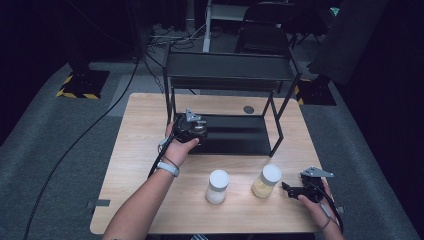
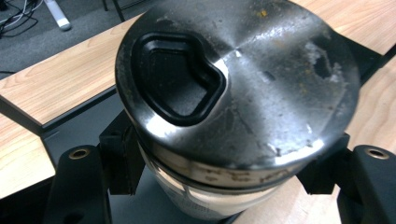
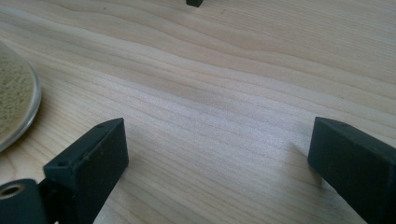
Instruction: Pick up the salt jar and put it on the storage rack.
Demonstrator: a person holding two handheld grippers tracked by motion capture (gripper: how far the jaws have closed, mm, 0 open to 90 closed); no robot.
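My left gripper (image 1: 191, 126) is shut on a glass jar (image 2: 219, 200) with a worn dark metal lid (image 2: 261, 79) that has a black recessed flap; both pads press its neck. In the high view this jar (image 1: 200, 128) is held at the left front corner of the lower shelf (image 1: 240, 136) of a black rack. My right gripper (image 1: 287, 188) rests low on the wooden table at the front right, open and with nothing between its jaws. Just to its left stands a white-lidded jar of yellowish powder (image 1: 266, 181), whose base (image 3: 14, 100) appears at the left edge of the right gripper view.
A second white-lidded jar with pale contents (image 1: 217, 186) stands on the table (image 1: 140, 150) left of the yellow one. The rack's upper shelf (image 1: 230, 67) overhangs the lower one, with thin black posts at its corners. Cables trail across the floor behind.
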